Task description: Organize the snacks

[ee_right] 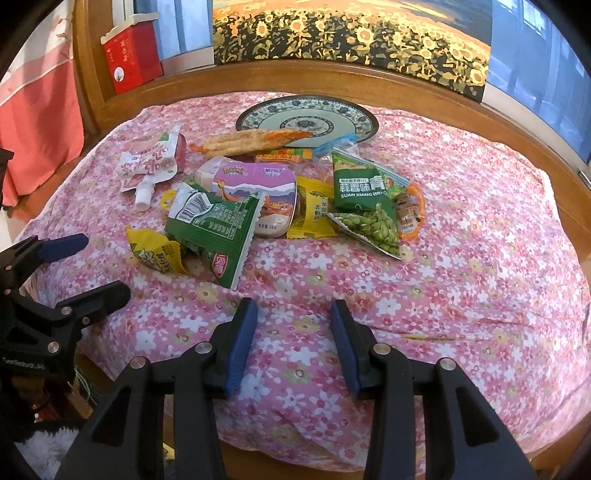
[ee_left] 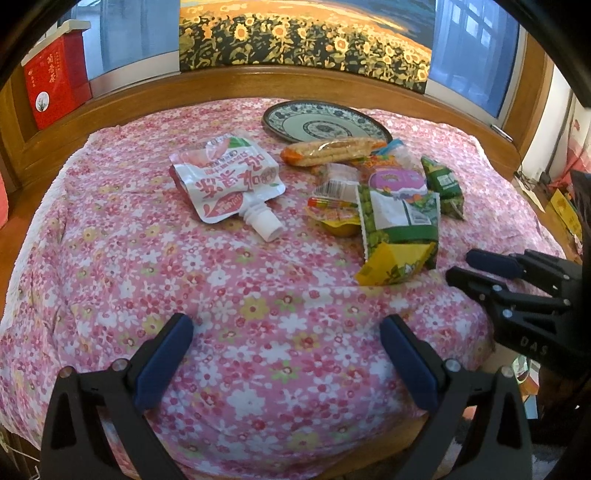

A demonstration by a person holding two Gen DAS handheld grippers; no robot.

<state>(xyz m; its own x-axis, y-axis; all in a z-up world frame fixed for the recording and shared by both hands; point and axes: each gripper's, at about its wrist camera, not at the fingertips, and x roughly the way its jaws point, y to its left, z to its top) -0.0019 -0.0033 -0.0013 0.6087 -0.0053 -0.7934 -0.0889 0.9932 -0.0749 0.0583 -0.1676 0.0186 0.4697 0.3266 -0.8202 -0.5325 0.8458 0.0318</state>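
A heap of snacks lies on the pink flowered cloth (ee_left: 236, 295): a white spouted pouch (ee_left: 225, 177), a long cracker pack (ee_left: 328, 149), green pea bags (ee_right: 364, 206), a purple mint tin (ee_right: 258, 192) and a small yellow pack (ee_right: 157, 251). Behind them sits a blue-patterned plate (ee_left: 321, 122), bare, with the cracker pack's tip resting on its rim. My left gripper (ee_left: 286, 332) hovers open over bare cloth, short of the heap. My right gripper (ee_right: 293, 317) stands open too, nothing between its pads, just in front of the green bag (ee_right: 212, 229).
A wooden ledge (ee_left: 258, 83) runs behind the table, with a red box (ee_left: 55, 85) at its left and a sunflower picture (ee_left: 306, 33) above. The cloth drops off at the near edge. Red fabric (ee_right: 37, 122) hangs at the left in the right wrist view.
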